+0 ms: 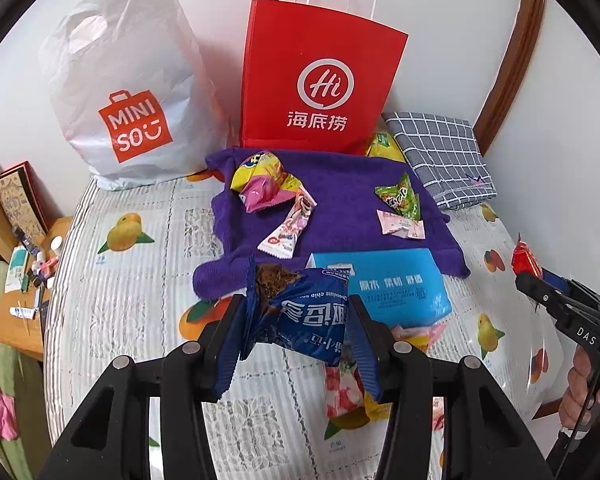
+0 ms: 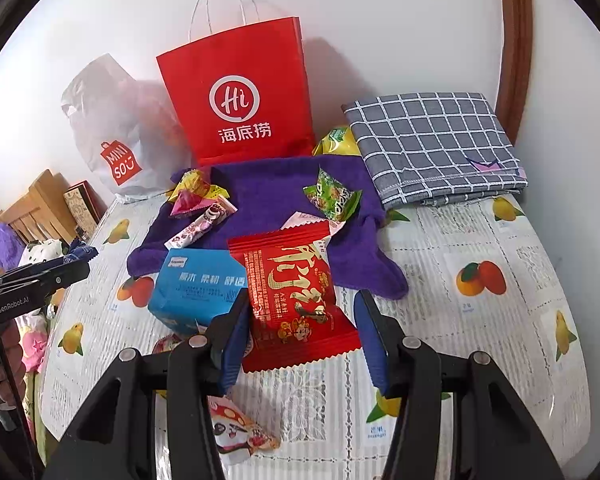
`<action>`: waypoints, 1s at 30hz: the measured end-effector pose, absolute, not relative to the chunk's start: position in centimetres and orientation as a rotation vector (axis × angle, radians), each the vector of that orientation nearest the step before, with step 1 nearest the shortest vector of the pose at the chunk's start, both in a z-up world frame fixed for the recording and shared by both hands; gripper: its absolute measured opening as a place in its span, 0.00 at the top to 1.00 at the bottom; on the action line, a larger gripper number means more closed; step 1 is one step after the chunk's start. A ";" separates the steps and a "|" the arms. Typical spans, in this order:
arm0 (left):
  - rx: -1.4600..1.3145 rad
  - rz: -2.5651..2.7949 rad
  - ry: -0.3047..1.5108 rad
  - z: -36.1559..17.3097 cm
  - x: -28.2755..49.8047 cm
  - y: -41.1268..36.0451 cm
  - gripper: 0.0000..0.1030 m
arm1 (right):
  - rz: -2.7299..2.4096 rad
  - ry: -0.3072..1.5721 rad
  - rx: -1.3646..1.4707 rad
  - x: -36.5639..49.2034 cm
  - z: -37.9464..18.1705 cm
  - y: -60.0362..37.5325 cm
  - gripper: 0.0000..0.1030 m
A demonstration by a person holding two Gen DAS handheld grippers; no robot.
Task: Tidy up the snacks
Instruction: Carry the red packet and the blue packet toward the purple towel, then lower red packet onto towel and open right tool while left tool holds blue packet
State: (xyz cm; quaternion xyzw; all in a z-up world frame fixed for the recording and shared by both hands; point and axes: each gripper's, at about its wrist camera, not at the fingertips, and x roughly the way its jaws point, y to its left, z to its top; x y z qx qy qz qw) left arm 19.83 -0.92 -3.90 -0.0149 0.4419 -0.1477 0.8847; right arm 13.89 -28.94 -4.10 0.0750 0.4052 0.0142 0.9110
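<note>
My left gripper [image 1: 296, 304] is shut on a dark blue cookie packet [image 1: 304, 320], torn open at the top and held above the table. My right gripper [image 2: 304, 298] is shut on a red snack packet [image 2: 296, 300] with gold writing. Each gripper also shows at the edge of the other view: the right gripper [image 1: 540, 284] with the red packet [image 1: 525, 261], the left gripper [image 2: 66, 272] with the blue packet [image 2: 80, 253]. On the purple towel [image 1: 340, 184] lie a yellow-pink packet [image 1: 260, 180], a pink-white strip [image 1: 288, 228], a green packet [image 1: 400, 196] and a small pink candy [image 1: 400, 226].
A red paper bag [image 1: 320, 80] and a white plastic bag [image 1: 128, 92] stand against the back wall. A blue tissue pack [image 1: 388, 284] lies in front of the towel, a grey checked cloth [image 1: 440, 156] at back right. A mushroom-print packet [image 2: 236, 428] lies near the table's front.
</note>
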 end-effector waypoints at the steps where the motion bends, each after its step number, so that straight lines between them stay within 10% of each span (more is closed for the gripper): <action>1: -0.031 -0.309 0.919 -3.9 20.1 -1.0 0.54 | 0.030 0.835 0.155 14.2 -4.1 -28.9 0.51; 30: -0.042 -0.316 0.936 -5.0 25.5 -1.4 0.54 | 0.067 0.856 0.197 21.1 -4.8 -28.7 0.51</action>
